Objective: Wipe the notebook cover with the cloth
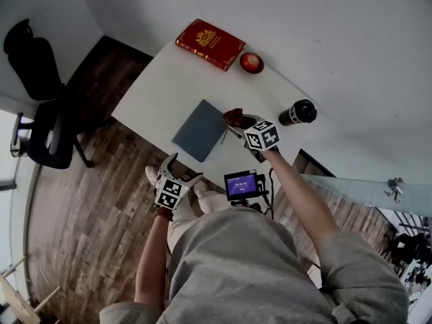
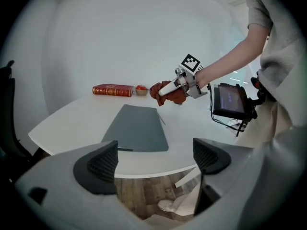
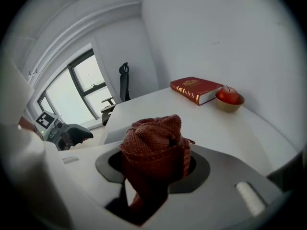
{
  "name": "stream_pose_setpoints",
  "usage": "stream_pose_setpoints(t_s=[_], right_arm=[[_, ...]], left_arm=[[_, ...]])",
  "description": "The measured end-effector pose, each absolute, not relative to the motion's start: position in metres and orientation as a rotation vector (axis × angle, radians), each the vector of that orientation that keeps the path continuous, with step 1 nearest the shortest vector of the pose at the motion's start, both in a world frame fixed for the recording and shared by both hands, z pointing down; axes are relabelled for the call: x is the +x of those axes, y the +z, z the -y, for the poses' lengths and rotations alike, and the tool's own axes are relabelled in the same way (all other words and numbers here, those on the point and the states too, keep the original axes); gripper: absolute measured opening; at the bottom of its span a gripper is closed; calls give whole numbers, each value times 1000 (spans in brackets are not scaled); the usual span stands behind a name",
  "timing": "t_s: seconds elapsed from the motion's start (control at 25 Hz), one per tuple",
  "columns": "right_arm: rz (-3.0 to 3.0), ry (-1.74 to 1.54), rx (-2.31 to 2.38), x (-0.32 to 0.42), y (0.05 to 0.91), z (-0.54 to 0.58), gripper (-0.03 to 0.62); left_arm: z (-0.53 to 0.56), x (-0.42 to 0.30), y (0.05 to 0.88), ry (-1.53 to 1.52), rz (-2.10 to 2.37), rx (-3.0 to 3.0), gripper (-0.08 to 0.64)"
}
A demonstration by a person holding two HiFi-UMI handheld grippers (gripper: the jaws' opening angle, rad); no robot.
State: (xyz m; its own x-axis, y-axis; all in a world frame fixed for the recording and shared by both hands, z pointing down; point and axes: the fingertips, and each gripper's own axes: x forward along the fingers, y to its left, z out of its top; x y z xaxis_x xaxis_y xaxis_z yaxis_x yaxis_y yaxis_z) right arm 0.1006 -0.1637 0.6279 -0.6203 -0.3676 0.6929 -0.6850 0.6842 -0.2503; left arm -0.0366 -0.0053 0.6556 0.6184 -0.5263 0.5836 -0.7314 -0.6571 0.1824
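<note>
The notebook [image 1: 200, 129] [image 2: 136, 127], closed, with a plain grey-blue cover, lies flat on the white surface [image 1: 162, 86] [image 2: 72, 123] [image 3: 206, 123] near its front edge. The cloth [image 1: 235, 117] [image 2: 171, 95] [image 3: 156, 145], a rust-red knit bunched into a wad, is clamped between the jaws of the right tool [image 1: 237, 123] [image 2: 165, 89] [image 3: 153, 169], which sits by the notebook's far right corner; the wad is apart from the cover, and whether it touches the surface cannot be told. The left tool [image 1: 185, 167] [image 2: 156, 157] hangs off the front edge of the surface, over the wooden floor [image 1: 88, 201], its jaws wide apart with nothing gripped; only the surface edge and the floor show between them. At the back of the surface, well apart from the notebook, lies a red hardcover book [image 1: 210, 43] [image 2: 112, 90] [image 3: 197, 88] with a gold emblem, and just beside it stands a small bowl [image 1: 251, 63] [image 2: 141, 89] [image 3: 229, 98] with a red apple in it. A black tumbler [image 1: 298, 112] stands at the right edge. A small screen [image 1: 241, 184] [image 2: 230, 99] rides in front of the person's torso. A black office chair [image 1: 40, 106] stands on the floor to the left.
</note>
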Motion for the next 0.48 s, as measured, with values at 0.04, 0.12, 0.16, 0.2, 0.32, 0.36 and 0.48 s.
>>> stream_pose_setpoints(t_s=[0.04, 0.12, 0.16, 0.2, 0.32, 0.36, 0.48], right_arm=[[2269, 692, 797, 99, 634, 169, 207], [2244, 707, 771, 94, 647, 178, 218], [2231, 702, 752, 89, 653, 182, 224], [2222, 699, 730, 86, 658, 183, 229], [2222, 711, 671, 84, 668, 181, 232], [2216, 707, 667, 85, 671, 182, 235], [2176, 643, 669, 87, 683, 179, 250]], left_arm=[[12, -40, 660, 696, 1019, 2439, 486], [27, -49, 664, 690, 1069, 2443, 491], [33, -53, 666, 689, 1092, 2446, 491], [37, -56, 668, 695, 1105, 2451, 491], [43, -50, 679, 730, 1077, 2478, 504], [44, -48, 685, 738, 1058, 2480, 506], [42, -45, 699, 752, 1024, 2457, 509]])
